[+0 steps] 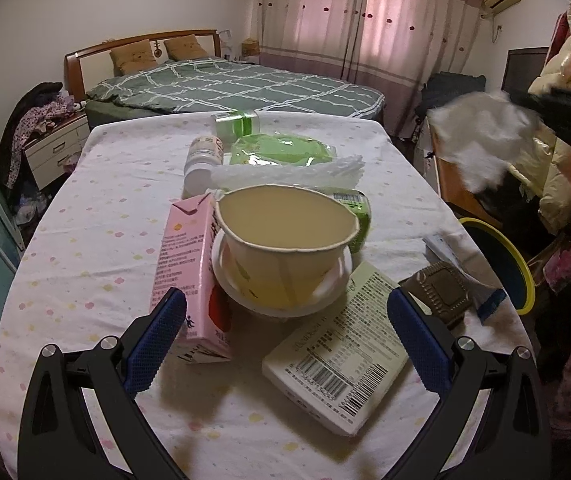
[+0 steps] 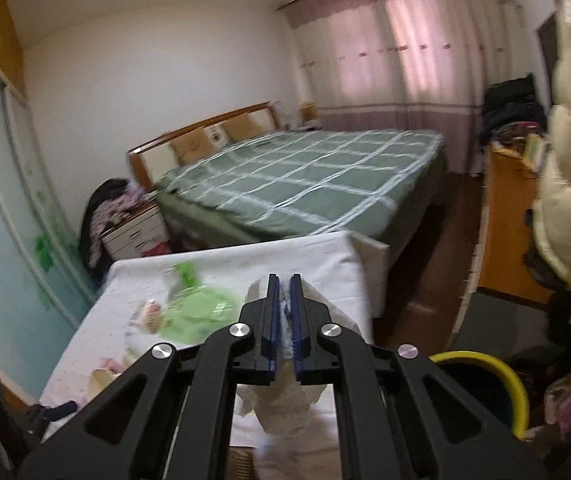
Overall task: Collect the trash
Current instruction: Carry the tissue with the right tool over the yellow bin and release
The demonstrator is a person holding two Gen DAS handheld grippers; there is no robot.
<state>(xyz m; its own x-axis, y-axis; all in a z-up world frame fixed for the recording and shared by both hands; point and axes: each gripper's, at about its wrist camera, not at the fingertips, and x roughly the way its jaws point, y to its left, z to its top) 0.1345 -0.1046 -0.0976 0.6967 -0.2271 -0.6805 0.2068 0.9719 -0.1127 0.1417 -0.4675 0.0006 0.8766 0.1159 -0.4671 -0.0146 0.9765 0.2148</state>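
Note:
Trash covers the cloth-covered table (image 1: 97, 208): a paper bowl (image 1: 285, 236) on a white lid, a pink carton (image 1: 189, 276), a barcoded box (image 1: 341, 356), a brown wrapper (image 1: 441, 288), green packets (image 1: 281, 148) and a white bottle (image 1: 201, 160). My left gripper (image 1: 285, 336) stands open in front of the bowl, holding nothing. My right gripper (image 2: 284, 280) is shut on a crumpled white tissue (image 2: 281, 404), lifted above the table's right side. In the left wrist view that tissue (image 1: 481, 140) hangs in the air at the right, pinched by the black right gripper (image 1: 541, 110).
A yellow-rimmed dark bin (image 2: 497, 376) stands on the floor right of the table, also visible as the bin (image 1: 501, 264) in the left wrist view. A bed (image 1: 237, 84) lies beyond the table. A cream padded coat (image 2: 569, 216) hangs at the right.

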